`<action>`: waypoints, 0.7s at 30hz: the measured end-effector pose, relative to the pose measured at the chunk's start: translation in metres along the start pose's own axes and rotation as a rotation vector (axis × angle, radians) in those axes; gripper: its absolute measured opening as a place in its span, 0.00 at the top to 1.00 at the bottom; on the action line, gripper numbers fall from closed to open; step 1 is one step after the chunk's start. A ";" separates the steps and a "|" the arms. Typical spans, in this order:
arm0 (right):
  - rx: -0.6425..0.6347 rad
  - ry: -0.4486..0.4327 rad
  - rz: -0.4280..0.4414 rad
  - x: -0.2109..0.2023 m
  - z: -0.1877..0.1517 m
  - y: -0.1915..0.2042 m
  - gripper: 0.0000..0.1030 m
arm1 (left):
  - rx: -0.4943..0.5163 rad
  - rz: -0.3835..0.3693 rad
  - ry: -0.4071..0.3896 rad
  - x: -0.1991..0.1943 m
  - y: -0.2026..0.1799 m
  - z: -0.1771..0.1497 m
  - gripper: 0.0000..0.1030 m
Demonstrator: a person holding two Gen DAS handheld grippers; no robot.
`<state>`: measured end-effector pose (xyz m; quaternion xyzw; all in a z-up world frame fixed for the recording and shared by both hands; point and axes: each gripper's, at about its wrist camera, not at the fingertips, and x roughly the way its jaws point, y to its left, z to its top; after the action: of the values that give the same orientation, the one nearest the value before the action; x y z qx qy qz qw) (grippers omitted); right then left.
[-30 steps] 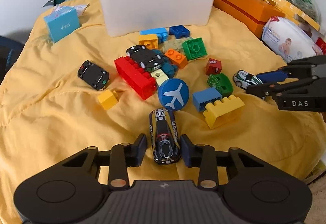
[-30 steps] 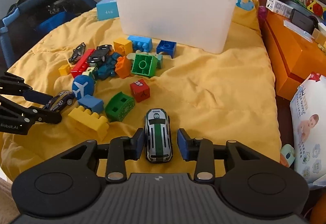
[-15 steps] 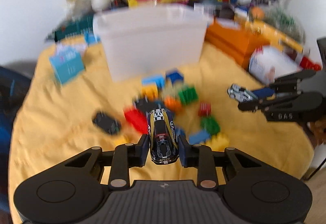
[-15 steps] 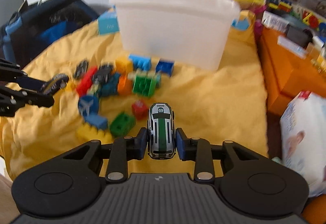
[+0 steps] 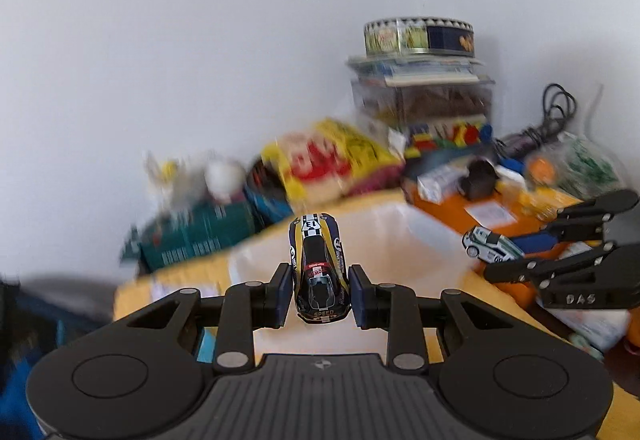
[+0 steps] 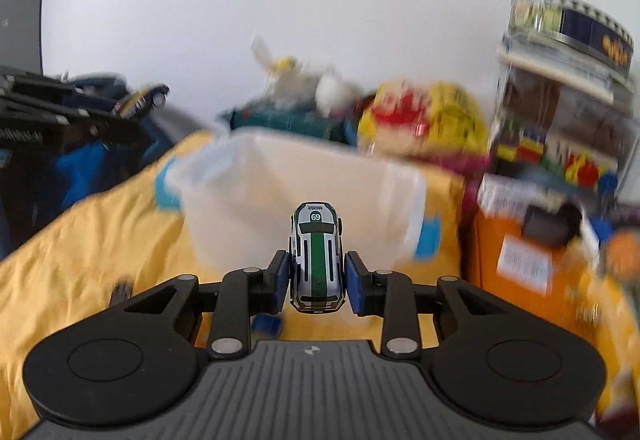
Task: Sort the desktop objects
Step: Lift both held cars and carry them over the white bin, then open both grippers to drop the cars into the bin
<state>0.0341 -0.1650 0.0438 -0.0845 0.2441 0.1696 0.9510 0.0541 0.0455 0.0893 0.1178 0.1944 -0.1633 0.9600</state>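
Note:
My left gripper is shut on a black, yellow and blue toy race car, nose forward, raised above the near rim of the white plastic bin. My right gripper is shut on a silver toy car with a green stripe, lifted in front of the white bin. Each gripper shows in the other's view: the right gripper with the silver car at the right, the left gripper with the race car at the far left. Both views are blurred.
The bin stands on a yellow cloth. An orange box lies to its right, below a stack of clear boxes topped by a round tin. A yellow-red bag and green boxes lie behind the bin. A blue brick shows under my right fingers.
Both grippers shut on their cars and lifted them off the cloth toward the bin. The views tilted up, so the pile of bricks dropped out of sight.

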 end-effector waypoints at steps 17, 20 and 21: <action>0.139 0.109 -0.057 0.122 0.045 -0.028 0.67 | -0.028 -0.016 0.225 0.154 0.004 -0.018 0.67; 0.145 0.134 -0.055 0.127 0.039 -0.027 0.66 | -0.033 -0.011 0.236 0.151 0.003 -0.021 0.64; 0.145 0.123 -0.049 0.124 0.039 -0.027 0.66 | -0.032 -0.012 0.222 0.146 0.004 -0.019 0.62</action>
<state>0.1627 -0.1455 0.0187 -0.0318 0.3117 0.1228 0.9417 0.1764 0.0151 0.0130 0.1187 0.3029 -0.1521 0.9333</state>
